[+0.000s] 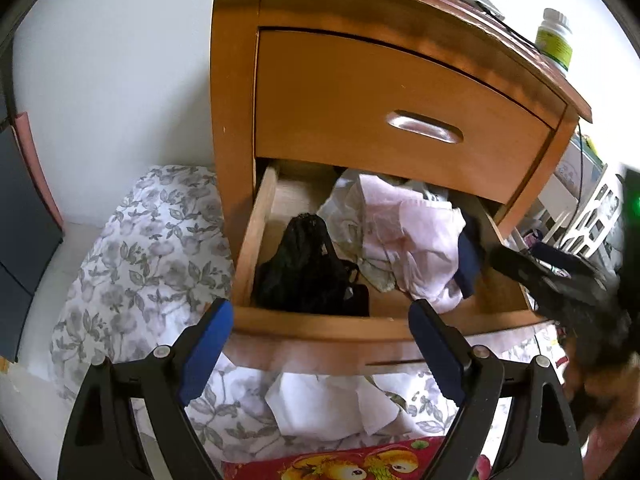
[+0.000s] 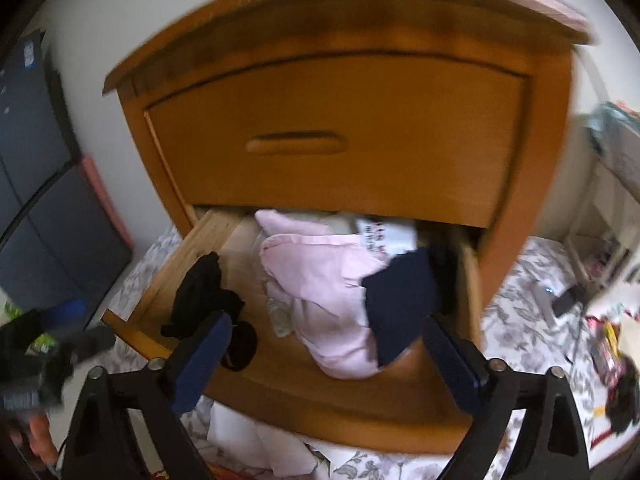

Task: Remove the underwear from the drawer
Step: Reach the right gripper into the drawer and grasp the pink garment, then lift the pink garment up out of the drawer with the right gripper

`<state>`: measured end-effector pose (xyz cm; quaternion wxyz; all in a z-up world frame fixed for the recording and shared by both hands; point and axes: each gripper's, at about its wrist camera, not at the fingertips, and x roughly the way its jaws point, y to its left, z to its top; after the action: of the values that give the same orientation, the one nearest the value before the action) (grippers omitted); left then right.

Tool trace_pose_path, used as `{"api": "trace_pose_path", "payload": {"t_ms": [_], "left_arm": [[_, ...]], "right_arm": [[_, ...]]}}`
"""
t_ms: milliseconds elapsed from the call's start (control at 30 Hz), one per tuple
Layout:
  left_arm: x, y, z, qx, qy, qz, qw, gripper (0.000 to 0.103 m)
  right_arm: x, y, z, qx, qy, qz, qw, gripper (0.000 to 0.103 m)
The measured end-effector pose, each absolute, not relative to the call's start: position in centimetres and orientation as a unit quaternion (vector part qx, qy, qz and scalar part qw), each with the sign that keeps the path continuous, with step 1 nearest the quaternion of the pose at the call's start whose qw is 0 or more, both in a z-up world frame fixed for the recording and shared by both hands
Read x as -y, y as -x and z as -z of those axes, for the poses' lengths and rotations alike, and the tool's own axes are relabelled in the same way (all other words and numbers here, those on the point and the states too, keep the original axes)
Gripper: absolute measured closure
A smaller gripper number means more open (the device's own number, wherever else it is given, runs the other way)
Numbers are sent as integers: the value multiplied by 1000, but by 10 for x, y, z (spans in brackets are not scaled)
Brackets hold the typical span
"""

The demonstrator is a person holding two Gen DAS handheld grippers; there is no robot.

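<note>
Black lace underwear (image 1: 308, 268) lying crumpled in the left part of the open lower drawer (image 1: 256, 240), long axis running from the drawer's front board toward its back, narrow end pointing inward. Seen in the right wrist view as a dark bunch (image 2: 204, 296) near the drawer's left wall. To its right in the same drawer, a heap of pale pink cloth (image 1: 412, 240), and further right a navy garment (image 1: 468, 260) against the right wall. Above the drawer, an upper drawer front (image 1: 360, 104), closed, with a recessed metal handle (image 1: 424, 126). On top of the nightstand, toward its right edge, a white bottle with a green label (image 1: 554, 40). Below the drawer, floral bedding (image 1: 152, 248) and white cloth (image 1: 328, 404). Left gripper (image 1: 320, 356) held low before the drawer's front board, aimed into it, fingers spread wide, nothing between them. Right gripper (image 2: 332, 364) likewise poised over the front board, tilted downward, fingers parted and empty; that view blurred.
</note>
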<state>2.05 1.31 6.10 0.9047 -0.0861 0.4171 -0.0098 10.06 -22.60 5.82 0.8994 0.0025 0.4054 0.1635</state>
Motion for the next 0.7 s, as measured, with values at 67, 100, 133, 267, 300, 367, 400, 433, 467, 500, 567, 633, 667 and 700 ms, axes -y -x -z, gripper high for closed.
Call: {"api": "trace_pose_path", "payload": {"t_ms": [67, 100, 133, 267, 300, 367, 400, 433, 467, 500, 567, 633, 667, 700], "left_arm": [[-13, -17, -57, -420, 88, 10, 903, 13], [-13, -14, -56, -419, 84, 7, 904, 13], [-13, -12, -55, -420, 83, 6, 904, 13], [-12, -7, -45, -428, 84, 12, 900, 13], [-12, -6, -43, -429, 84, 14, 899, 13], [-13, -4, -39, -431, 85, 16, 898, 13], [-14, -3, -37, -432, 89, 19, 897, 13], [-14, -3, -37, -432, 91, 21, 897, 13], [-15, -2, -35, -433, 93, 23, 896, 13], [-16, -2, -34, -434, 95, 24, 896, 13], [-18, -1, -30, -436, 99, 26, 894, 13], [-20, -2, -27, -439, 103, 27, 892, 13], [-21, -2, -25, -440, 105, 29, 891, 13], [-21, -2, -24, -441, 106, 30, 890, 13]], "right_arm": [[214, -117, -52, -433, 15, -172, 885, 12], [210, -124, -48, -444, 20, -173, 879, 16], [205, -132, -43, -459, 25, -174, 871, 17], [194, -154, -26, -500, 32, -166, 850, 22], [191, -159, -23, -507, 39, -162, 846, 24], [187, -166, -17, -516, 47, -158, 841, 24], [185, -170, -14, -521, 50, -152, 838, 24], [183, -174, -11, -527, 52, -149, 835, 25], [182, -178, -8, -531, 53, -146, 833, 28], [180, -181, -3, -538, 55, -144, 829, 33], [176, -187, 4, -550, 56, -139, 822, 35], [172, -192, 11, -561, 60, -133, 815, 36], [171, -194, 13, -563, 62, -130, 814, 37], [169, -195, 15, -564, 64, -128, 813, 37]]}}
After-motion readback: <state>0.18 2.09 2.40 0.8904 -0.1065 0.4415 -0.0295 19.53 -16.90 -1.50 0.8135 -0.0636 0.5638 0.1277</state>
